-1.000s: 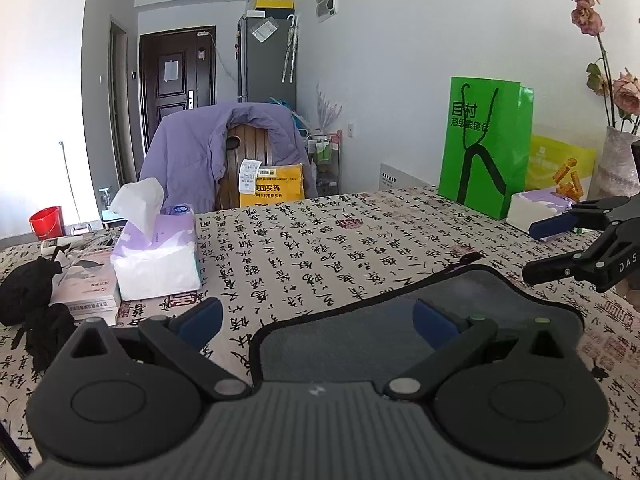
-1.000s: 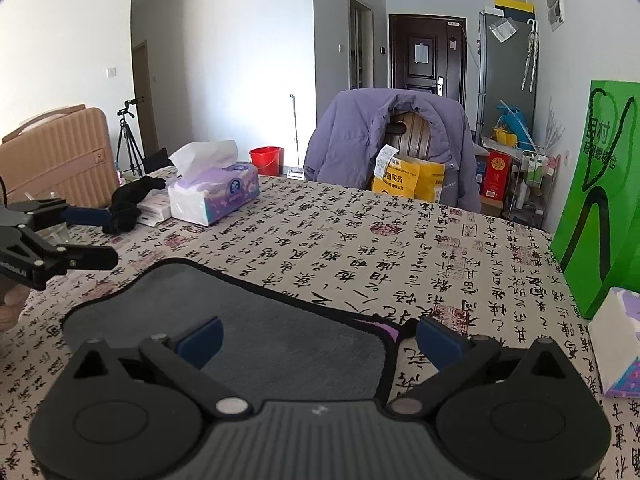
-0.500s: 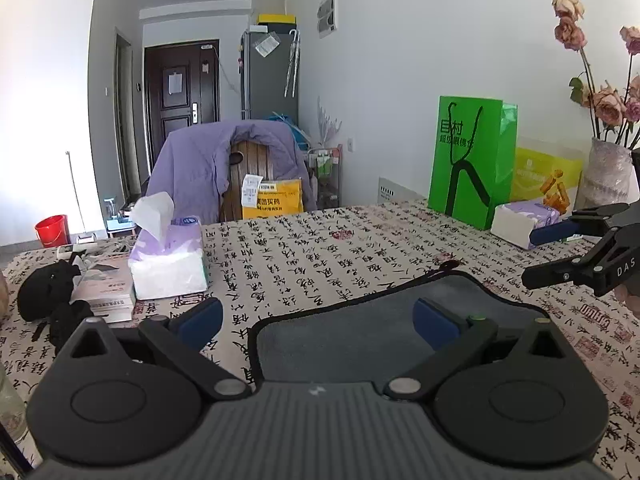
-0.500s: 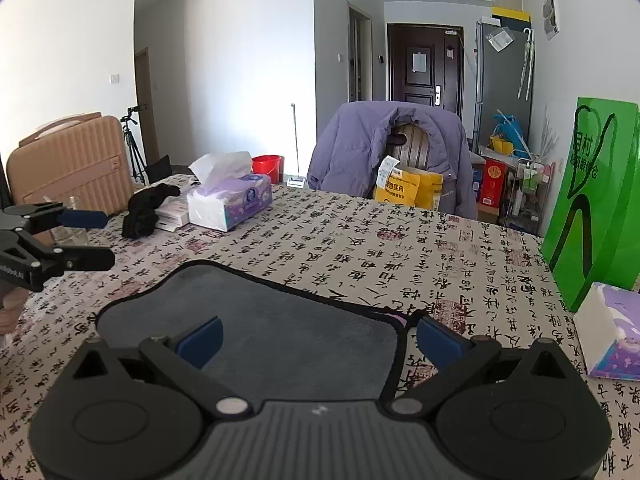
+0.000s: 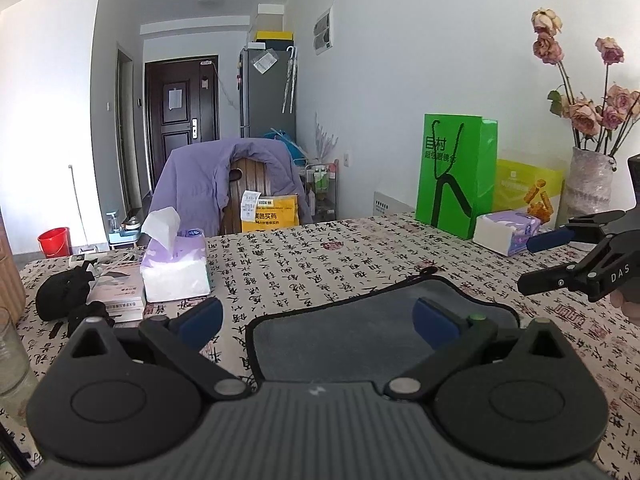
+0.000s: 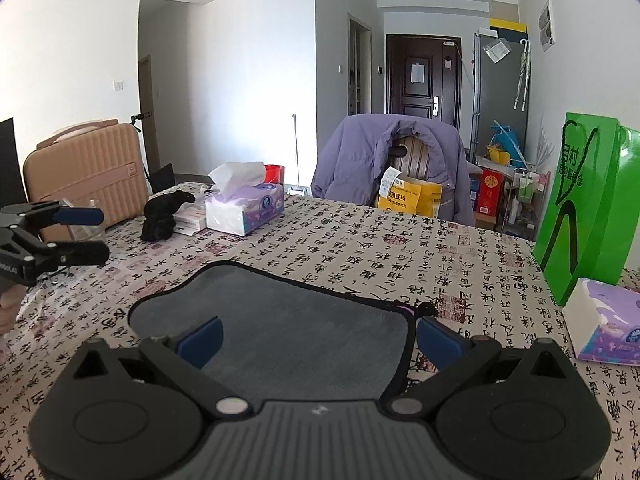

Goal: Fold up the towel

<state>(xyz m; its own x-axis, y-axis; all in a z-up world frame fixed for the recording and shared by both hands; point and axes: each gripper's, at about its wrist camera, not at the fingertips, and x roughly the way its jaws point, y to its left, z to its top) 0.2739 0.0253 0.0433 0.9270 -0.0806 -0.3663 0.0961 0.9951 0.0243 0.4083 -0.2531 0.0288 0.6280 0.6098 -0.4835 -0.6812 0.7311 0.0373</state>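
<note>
One calligraphy-print surface (image 6: 360, 248) in a white-walled room carries one grey towel (image 6: 288, 328) flat at its near edge, two tissue boxes (image 6: 244, 214), one green bag (image 6: 588, 208); left gripper (image 5: 316, 320) and right gripper (image 6: 318, 336) above the towel, fingers (image 6: 200, 340) spread wide, holding nothing.

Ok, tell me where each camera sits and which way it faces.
Left wrist: on the left gripper, open, facing across the grey towel toward the door; right gripper at right.
Right wrist: on the right gripper, open, same direction; left gripper at left.
Shared: towel, purple-draped chair, green bag.
</note>
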